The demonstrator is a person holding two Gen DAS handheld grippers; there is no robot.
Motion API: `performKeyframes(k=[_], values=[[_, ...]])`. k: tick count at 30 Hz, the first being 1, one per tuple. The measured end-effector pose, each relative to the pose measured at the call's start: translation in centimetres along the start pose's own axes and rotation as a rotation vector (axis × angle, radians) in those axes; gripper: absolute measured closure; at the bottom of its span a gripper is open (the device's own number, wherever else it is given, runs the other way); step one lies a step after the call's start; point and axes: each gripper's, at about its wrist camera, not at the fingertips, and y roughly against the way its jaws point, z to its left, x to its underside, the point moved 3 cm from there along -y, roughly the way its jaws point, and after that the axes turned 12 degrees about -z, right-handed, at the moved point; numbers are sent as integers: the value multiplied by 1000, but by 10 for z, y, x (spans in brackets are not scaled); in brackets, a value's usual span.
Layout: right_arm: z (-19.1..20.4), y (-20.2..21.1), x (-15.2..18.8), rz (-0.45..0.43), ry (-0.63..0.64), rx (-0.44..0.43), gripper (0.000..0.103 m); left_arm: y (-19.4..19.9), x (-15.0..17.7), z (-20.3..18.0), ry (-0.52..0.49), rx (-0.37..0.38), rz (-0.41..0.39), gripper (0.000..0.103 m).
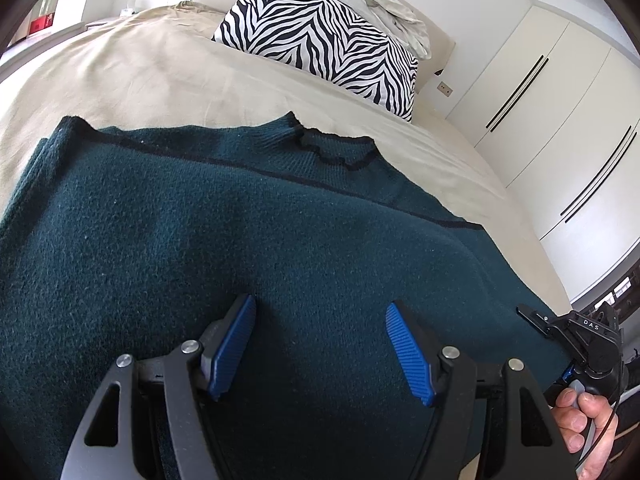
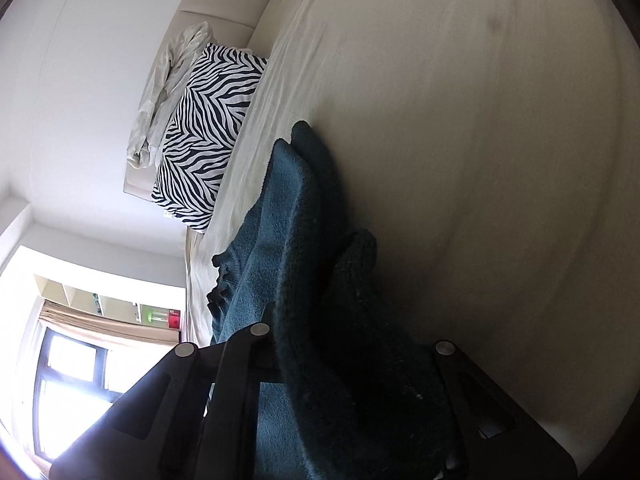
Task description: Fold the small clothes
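Dark teal knit sweater [image 1: 240,240] spread flat on bed [image 1: 140,80], under and ahead of wide-open left gripper [image 1: 320,344]; right gripper [image 2: 320,360] clamped on bunched edge. Soft, thick, floppy, likely grippy; best pinched at hem corners

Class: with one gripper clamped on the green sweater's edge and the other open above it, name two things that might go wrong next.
1. The right gripper pinches bunched layers of the sweater; one may slip free when lifted.
2. The left gripper hovers open, pinning nothing, so the whole sweater may drag across the bedsheet.
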Motion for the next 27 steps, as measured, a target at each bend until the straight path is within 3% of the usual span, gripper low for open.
performKeyframes(k=[3, 5, 7, 9, 10, 13, 14, 16, 19, 22, 24, 25, 26, 27], values=[[30, 5, 5, -24, 113, 22, 92, 3, -4, 12, 79, 23, 3, 44], [67, 6, 18, -17, 254, 14, 92, 5, -8, 27, 168, 47, 12, 62], [115, 5, 48, 15, 460, -18, 92, 8, -11, 50, 326, 106, 32, 75], [156, 4, 94, 72, 677, -75, 92, 11, -13, 71, 500, 185, 59, 79], [169, 0, 118, 112, 761, -97, 92, 14, -14, 77, 553, 208, 75, 77], [175, -23, 184, 239, 999, -60, 92, 26, -22, 75, 576, 241, 90, 53], [168, -31, 200, 267, 1039, -33, 92, 29, -23, 73, 565, 230, 92, 43], [161, -35, 216, 267, 1073, -13, 92, 32, -25, 67, 591, 281, 86, 24], [161, -31, 221, 227, 1098, -10, 92, 31, -30, 59, 609, 280, 96, 16], [162, -25, 221, 209, 1135, -17, 92, 25, -30, 58, 621, 265, 98, 15], [164, -21, 225, 197, 1168, -29, 91, 16, -30, 56, 601, 254, 121, 20], [165, -19, 229, 192, 1196, -35, 91, 9, -30, 54, 586, 251, 142, 35], [167, -17, 238, 186, 1232, -39, 90, 2, -29, 52, 582, 254, 178, 61], [166, -14, 242, 185, 1266, -47, 88, -5, -25, 54, 592, 248, 220, 74]])
